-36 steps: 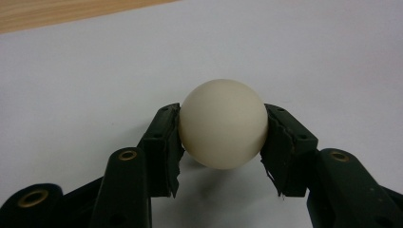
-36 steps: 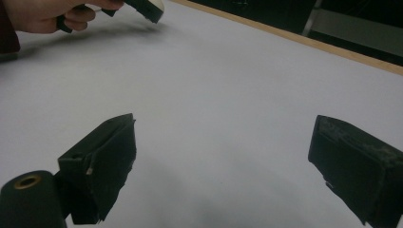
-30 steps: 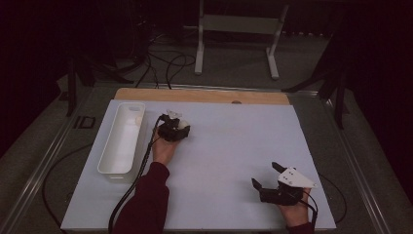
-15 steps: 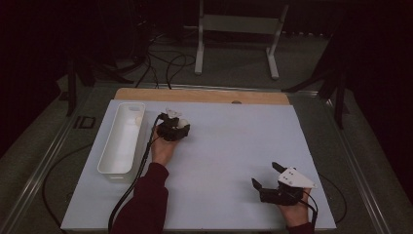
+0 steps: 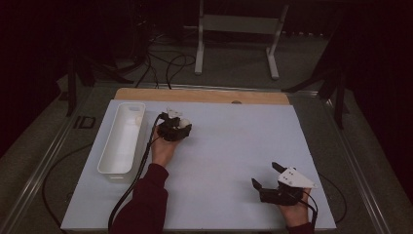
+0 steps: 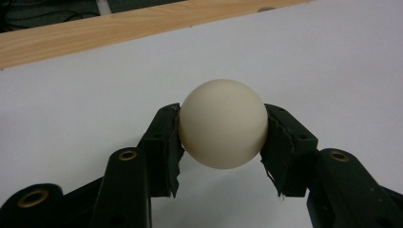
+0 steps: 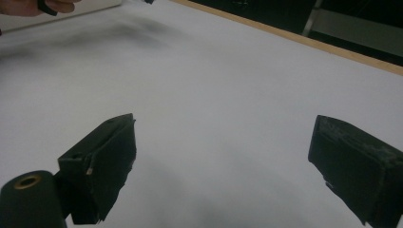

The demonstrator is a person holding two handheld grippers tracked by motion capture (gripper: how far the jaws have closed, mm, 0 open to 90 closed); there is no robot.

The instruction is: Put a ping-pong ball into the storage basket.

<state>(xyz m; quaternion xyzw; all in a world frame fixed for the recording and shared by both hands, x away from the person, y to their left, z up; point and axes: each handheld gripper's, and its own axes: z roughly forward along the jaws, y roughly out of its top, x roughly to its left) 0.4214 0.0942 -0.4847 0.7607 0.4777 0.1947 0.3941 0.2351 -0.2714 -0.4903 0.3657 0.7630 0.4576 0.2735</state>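
A cream-white ball [image 6: 222,123] sits pinched between the two black pads of my left gripper [image 6: 223,137], just above the white sheet. In the high view the left gripper [image 5: 176,127] is at the table's upper left, beside the white tray [image 5: 122,138], and the ball [image 5: 183,123] shows as a pale spot at its tip. My right gripper [image 5: 265,176] rests near the front right of the sheet with its jaws wide apart. In the right gripper view the right gripper [image 7: 221,156] has bare sheet between its fingers.
The long white tray stands along the left side of the white sheet [image 5: 234,146]; a pale round thing [image 5: 139,118] lies at its far end. A wooden strip [image 5: 204,96] edges the far side. Cables trail off the table's left, and a metal stand [image 5: 234,29] lies beyond.
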